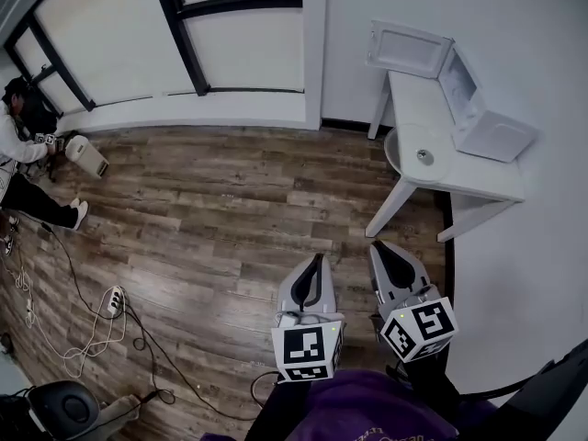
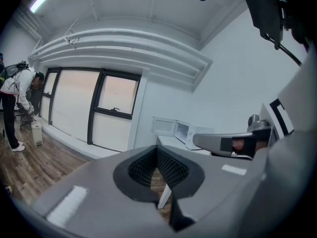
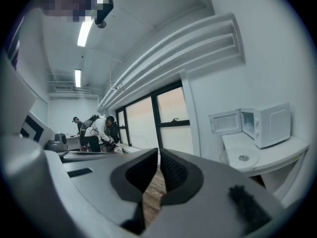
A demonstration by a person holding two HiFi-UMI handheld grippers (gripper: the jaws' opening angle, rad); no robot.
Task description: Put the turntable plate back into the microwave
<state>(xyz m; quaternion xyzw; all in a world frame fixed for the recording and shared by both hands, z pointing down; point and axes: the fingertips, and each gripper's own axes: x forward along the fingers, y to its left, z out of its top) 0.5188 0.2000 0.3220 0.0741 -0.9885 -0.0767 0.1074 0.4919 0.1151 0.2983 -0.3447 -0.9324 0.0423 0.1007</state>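
Observation:
A white microwave (image 1: 478, 108) stands on a white table (image 1: 478, 177) at the upper right, its door (image 1: 407, 49) swung open. The round glass turntable plate (image 1: 421, 155) lies flat on the table in front of it, over the near edge. My left gripper (image 1: 319, 257) and right gripper (image 1: 374, 244) hang side by side above the wooden floor, well short of the table, both shut with nothing in them. The right gripper view shows the microwave (image 3: 267, 123), the plate (image 3: 241, 158) and the shut right gripper (image 3: 159, 152). The left gripper (image 2: 156, 148) points at the microwave (image 2: 187, 132).
A person (image 1: 23, 168) bends over a white appliance (image 1: 85, 154) at the far left by the windows. Cables and a power strip (image 1: 112, 301) trail across the floor at lower left. A dark chair base (image 1: 64, 410) sits in the bottom left corner.

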